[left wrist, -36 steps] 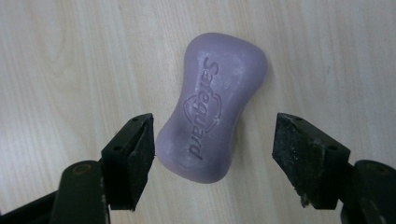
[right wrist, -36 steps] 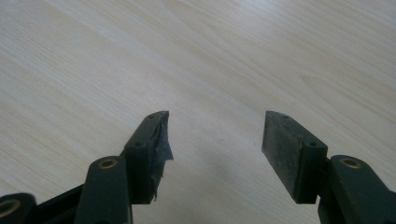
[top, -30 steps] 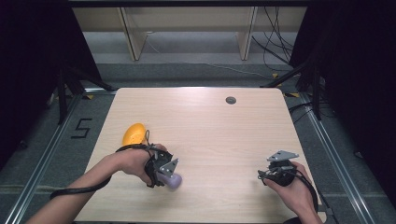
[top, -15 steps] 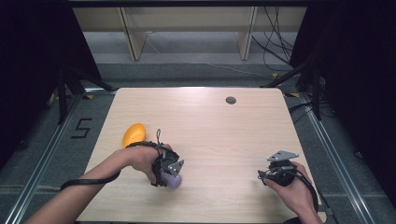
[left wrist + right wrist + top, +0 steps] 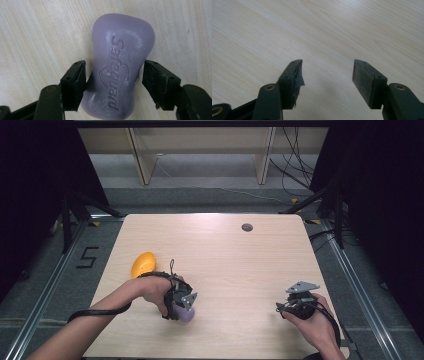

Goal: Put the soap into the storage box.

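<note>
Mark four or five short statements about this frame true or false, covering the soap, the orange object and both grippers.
1. The purple soap bar sits between the left gripper's jaws. True.
2. The left jaws are clamped tight on the soap. False: a gap shows beside the right-hand jaw, so they stand open.
3. The right gripper holds the orange object. False: its open jaws hold nothing, over bare table.
4. The orange object lies on the table's left side. True.
5. The soap's embossed face points down. False: the lettering faces up.
</note>
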`<state>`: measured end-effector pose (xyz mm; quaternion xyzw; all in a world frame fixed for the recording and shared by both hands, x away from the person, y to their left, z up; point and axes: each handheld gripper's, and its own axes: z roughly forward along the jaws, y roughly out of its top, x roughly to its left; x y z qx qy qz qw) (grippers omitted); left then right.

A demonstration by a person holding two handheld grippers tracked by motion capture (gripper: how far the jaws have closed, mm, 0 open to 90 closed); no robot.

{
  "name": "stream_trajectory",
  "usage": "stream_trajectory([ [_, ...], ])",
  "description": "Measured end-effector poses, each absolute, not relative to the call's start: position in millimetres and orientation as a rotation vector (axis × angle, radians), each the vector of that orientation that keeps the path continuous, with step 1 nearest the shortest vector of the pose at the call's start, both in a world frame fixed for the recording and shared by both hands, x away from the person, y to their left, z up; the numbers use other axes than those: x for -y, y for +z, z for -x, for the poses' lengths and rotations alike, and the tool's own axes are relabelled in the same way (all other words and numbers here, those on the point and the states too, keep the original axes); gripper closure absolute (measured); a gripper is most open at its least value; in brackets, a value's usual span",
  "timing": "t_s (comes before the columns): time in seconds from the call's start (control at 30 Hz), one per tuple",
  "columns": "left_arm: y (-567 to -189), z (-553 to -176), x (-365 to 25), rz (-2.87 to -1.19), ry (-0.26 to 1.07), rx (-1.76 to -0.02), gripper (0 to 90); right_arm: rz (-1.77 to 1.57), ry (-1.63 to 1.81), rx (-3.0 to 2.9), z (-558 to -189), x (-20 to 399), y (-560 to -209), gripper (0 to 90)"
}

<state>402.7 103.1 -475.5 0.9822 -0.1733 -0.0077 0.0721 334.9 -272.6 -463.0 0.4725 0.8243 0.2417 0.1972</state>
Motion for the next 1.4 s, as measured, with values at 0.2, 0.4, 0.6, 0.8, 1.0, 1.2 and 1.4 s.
stream_trajectory([
  [0.2, -475.2, -404.8, -101.3, -2.965, -0.026, 0.549, 40.9, -1.324, 0.676, -2.306, -335.0, 272.9, -463.0, 41.6],
  [0.4, -477.4, -404.9, -98.9, -2.983, -0.031, 0.573, 42.0, -1.324, 0.676, -2.308, -334.9, 272.9, -463.0, 41.6],
  [0.6, -480.1, -405.8, -98.6, -2.988, -0.048, 0.572, 43.3, -1.323, 0.675, -2.31, -335.0, 273.0, -463.2, 41.6],
  [0.8, -479.8, -403.0, -97.4, -3.014, -0.064, 0.525, 46.9, -1.324, 0.675, -2.309, -334.9, 272.9, -463.1, 41.5],
  [1.0, -480.3, -400.8, -99.9, -3.024, -0.095, 0.269, 47.5, -1.324, 0.675, -2.306, -335.0, 273.3, -463.2, 41.5],
  [1.2, -479.1, -401.1, -108.2, -2.998, -0.133, 0.043, 47.7, -1.324, 0.674, -2.308, -335.0, 273.2, -463.2, 41.6],
  [1.4, -472.9, -401.0, -118.1, -2.923, -0.168, -0.208, 48.0, -1.324, 0.673, -2.309, -335.0, 273.0, -463.2, 41.5],
])
